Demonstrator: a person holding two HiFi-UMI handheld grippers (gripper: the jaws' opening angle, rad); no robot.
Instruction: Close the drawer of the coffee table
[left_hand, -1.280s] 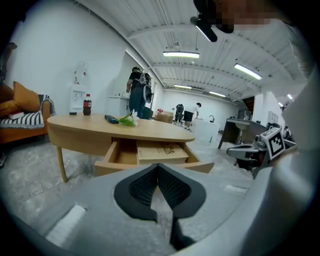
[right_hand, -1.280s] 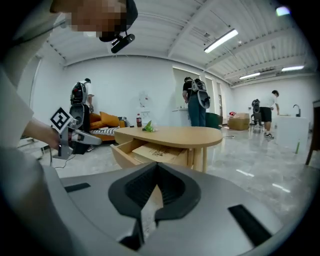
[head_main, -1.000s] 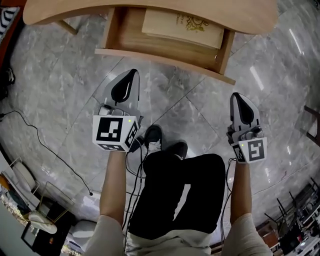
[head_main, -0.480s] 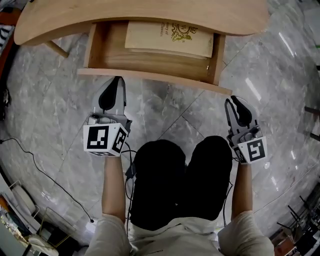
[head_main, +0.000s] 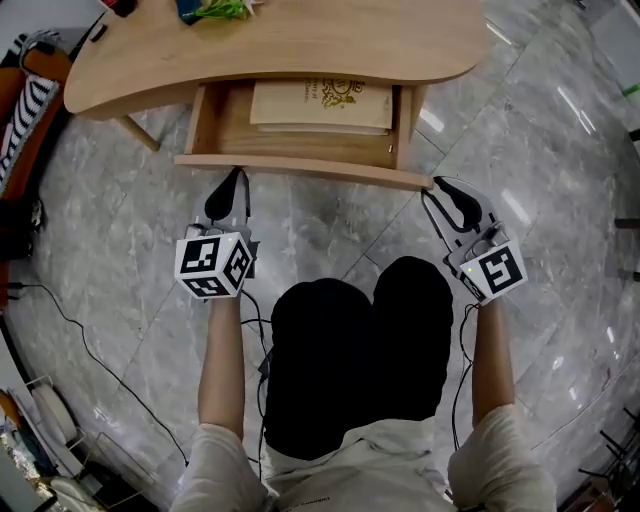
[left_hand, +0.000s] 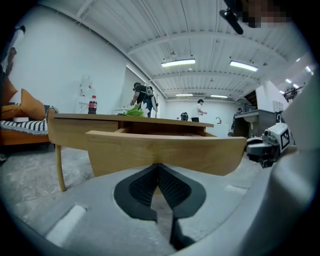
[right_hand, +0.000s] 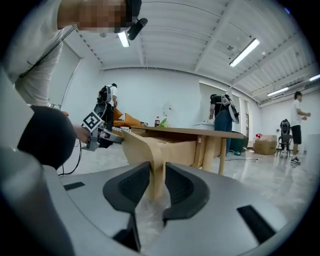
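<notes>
Grey marble floor (head_main: 110, 240), a striped cushion (head_main: 28, 105) at left, a tan printed book (head_main: 320, 103), something green (head_main: 215, 10).

The left gripper (head_main: 238, 176) has a light grey moulded body, black jaws with finely ribbed faces, and a white cube (head_main: 213, 265) printed with black square markers. The right gripper (head_main: 433, 186) is of the same build, with a marker cube (head_main: 492, 271) in white and black and a small green light (head_main: 467, 268) beside it. Thin black cables (head_main: 460, 350) run back from the units along the forearms. The person wears black trousers (head_main: 355, 370) and a pale short-sleeved top (head_main: 222, 460).
</notes>
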